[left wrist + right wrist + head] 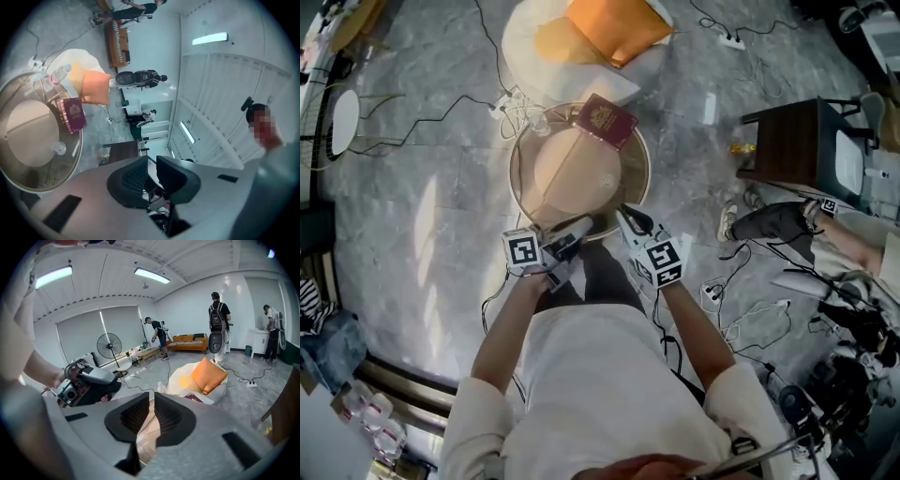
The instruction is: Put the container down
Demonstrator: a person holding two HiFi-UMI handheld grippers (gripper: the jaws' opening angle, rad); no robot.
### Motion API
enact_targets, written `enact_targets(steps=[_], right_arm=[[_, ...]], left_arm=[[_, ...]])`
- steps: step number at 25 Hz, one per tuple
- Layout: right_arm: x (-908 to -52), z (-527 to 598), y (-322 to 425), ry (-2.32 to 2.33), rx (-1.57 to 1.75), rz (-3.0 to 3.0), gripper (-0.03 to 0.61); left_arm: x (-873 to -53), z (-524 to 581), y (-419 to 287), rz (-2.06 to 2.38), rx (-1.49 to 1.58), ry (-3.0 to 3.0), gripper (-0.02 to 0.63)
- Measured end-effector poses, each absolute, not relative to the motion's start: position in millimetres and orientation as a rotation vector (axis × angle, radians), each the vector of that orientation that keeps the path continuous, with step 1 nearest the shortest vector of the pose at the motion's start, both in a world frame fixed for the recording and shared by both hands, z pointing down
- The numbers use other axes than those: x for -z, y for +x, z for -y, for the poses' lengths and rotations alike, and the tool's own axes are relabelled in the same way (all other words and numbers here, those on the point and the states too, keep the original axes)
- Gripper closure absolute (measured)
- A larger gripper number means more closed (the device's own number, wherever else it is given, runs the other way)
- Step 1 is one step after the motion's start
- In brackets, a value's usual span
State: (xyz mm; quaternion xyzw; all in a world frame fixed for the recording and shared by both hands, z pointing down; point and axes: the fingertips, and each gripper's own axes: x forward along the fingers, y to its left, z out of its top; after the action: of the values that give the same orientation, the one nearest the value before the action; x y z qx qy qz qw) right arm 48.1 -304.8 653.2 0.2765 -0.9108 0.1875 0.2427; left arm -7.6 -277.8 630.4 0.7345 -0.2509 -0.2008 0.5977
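Maroon book (72,115) on glass table (65,171)

Count on record:
- One round glass table (517,173).
- One maroon book (605,120) at its 1 o'clock.
- One orange cushion (614,26) at 12 o'clock.
- One side table (787,141) at 3 o'clock.
- Two grippers at 6 o'clock: left gripper (581,226), right gripper (628,218).

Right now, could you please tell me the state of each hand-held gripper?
Left hand-held gripper: closed, nothing between its jaws.
Right hand-held gripper: closed, nothing between its jaws.
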Motion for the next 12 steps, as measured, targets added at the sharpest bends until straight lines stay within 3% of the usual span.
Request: enact_targets(steps=[12], right_arm=[[-581.3, 217.2, 44.2, 1.013, -0.482, 2.458, 0.583]], left_arm=[[-572.9, 189.9, -47.7, 0.632, 0.299, 1.968, 0.589]])
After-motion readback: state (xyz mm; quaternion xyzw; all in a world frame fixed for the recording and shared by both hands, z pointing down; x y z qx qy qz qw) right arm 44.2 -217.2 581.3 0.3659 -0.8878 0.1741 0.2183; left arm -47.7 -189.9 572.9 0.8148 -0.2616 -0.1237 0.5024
